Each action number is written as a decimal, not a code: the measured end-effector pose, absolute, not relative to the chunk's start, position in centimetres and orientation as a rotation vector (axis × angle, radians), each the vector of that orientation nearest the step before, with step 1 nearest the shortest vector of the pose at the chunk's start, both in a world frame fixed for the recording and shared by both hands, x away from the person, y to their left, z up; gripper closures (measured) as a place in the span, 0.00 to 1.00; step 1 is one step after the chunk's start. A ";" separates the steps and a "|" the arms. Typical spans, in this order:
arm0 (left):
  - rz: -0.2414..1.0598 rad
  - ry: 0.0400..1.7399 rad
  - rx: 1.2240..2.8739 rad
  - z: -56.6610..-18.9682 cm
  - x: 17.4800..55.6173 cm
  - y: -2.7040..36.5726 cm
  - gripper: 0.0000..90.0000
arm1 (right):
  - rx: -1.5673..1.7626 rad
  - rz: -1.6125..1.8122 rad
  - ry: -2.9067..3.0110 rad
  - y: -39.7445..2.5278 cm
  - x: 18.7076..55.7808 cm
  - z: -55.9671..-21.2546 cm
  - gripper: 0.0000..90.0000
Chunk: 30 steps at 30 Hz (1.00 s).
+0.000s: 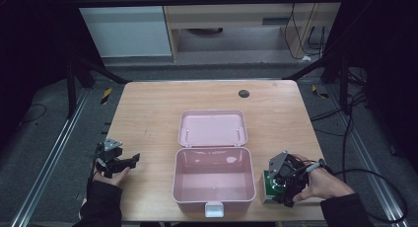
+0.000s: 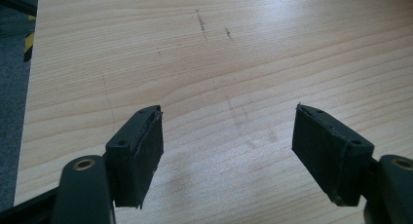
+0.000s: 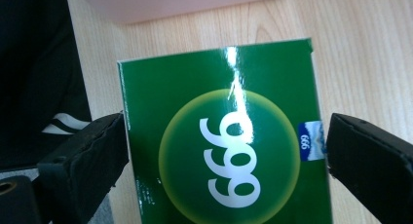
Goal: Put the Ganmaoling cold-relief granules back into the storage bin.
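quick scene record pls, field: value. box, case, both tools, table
case: pink case, lid open and laid back toward the far side, inside looks bare
box: green box printed 999, on the table right of the case near the front edge
right tool: right tool open, jaws on either side of the green box; the left jaw looks at its edge, a small gap at the other
left tool: left tool open over bare wood, left of the case
table: wooden table, dark round spot near the far edge

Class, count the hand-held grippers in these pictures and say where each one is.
2. The left hand-held gripper hovers over bare table left of the pink box; the right hand-held gripper straddles the green carton right of it.
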<state>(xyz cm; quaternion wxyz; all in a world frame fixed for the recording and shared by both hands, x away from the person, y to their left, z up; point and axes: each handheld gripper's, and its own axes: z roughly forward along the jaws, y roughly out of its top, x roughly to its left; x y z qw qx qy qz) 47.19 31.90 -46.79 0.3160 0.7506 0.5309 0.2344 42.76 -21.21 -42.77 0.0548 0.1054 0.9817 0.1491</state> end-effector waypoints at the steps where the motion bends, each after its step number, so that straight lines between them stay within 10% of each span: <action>1: 0.618 1.397 1.978 -46.8 47.2 31.9 0.29 | 0.323 0.458 2.987 -21.2 42.8 -43.1 0.04; 30: 0.615 1.395 1.989 -46.9 47.3 31.7 0.31 | 0.333 0.398 3.065 -21.2 43.6 -44.6 0.16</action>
